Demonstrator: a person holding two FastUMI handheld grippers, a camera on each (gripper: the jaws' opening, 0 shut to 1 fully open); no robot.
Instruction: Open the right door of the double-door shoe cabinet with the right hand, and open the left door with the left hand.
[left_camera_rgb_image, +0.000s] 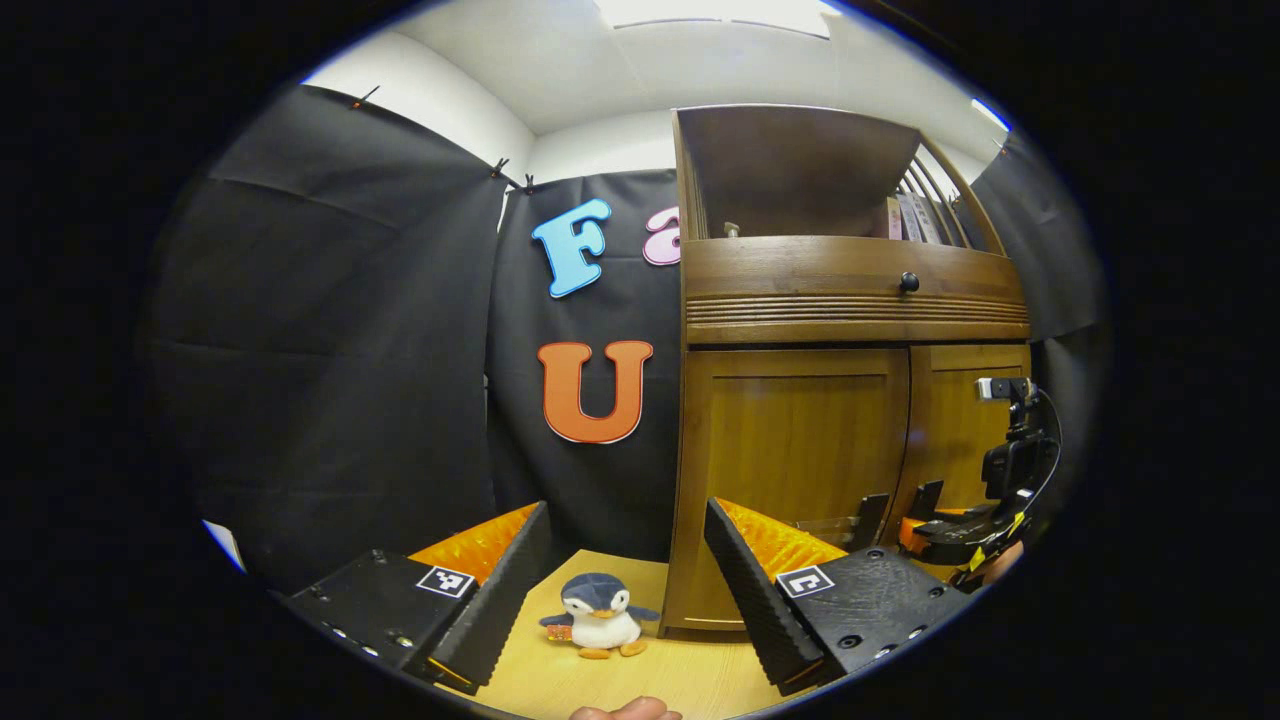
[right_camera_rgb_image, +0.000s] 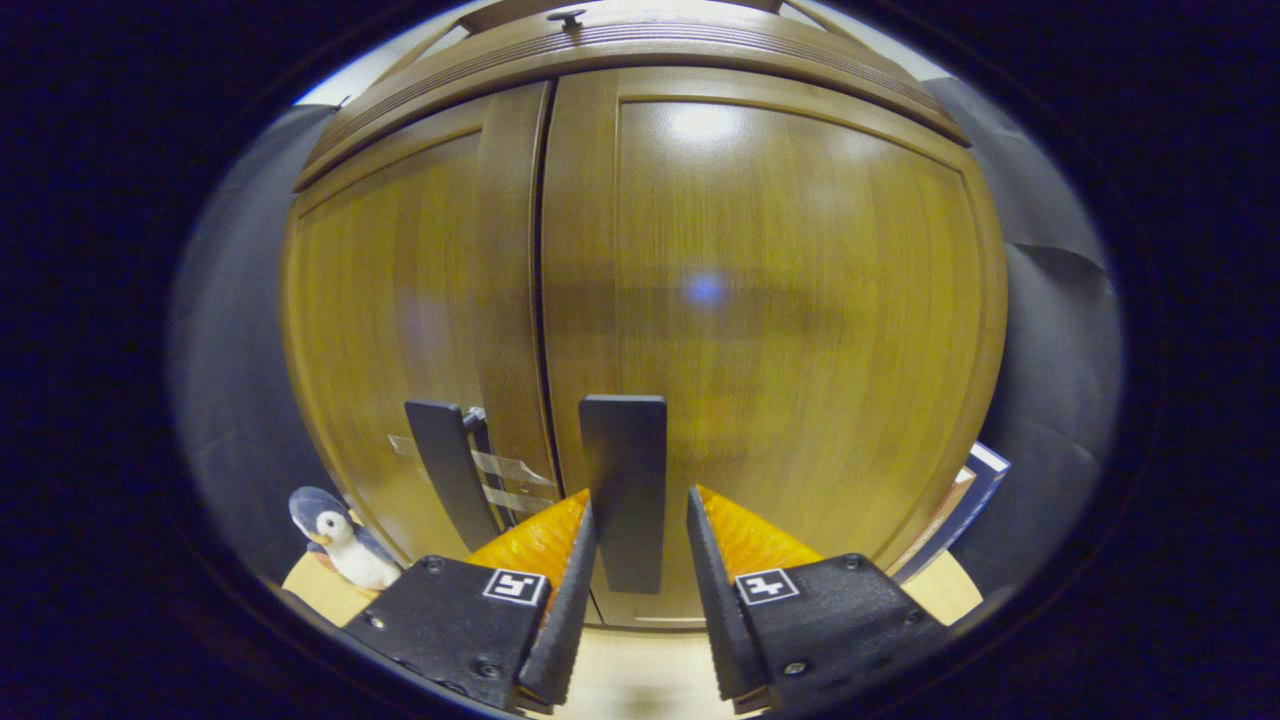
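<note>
The wooden shoe cabinet (left_camera_rgb_image: 800, 300) stands on the table with its left door (left_camera_rgb_image: 800, 470) and right door (left_camera_rgb_image: 960, 430) both closed. In the right gripper view the right door (right_camera_rgb_image: 760, 300) is close ahead, and its dark flat handle (right_camera_rgb_image: 622, 470) stands between the fingers of my right gripper (right_camera_rgb_image: 640, 500). The jaws are narrowly apart around the handle, with a slim gap on one side. The left door (right_camera_rgb_image: 400, 320) has its own handle (right_camera_rgb_image: 450, 480) beside strips of clear tape. My left gripper (left_camera_rgb_image: 626, 510) hangs open, well back from the cabinet's left corner. My right gripper (left_camera_rgb_image: 903, 500) sits low at the doors.
A small plush penguin (left_camera_rgb_image: 600, 615) sits on the light wooden table (left_camera_rgb_image: 690, 680) by the cabinet's left corner, also seen as the penguin (right_camera_rgb_image: 340, 540). Above the doors is a drawer with a knob (left_camera_rgb_image: 908, 282). Books (right_camera_rgb_image: 960, 510) lean at the cabinet's right side.
</note>
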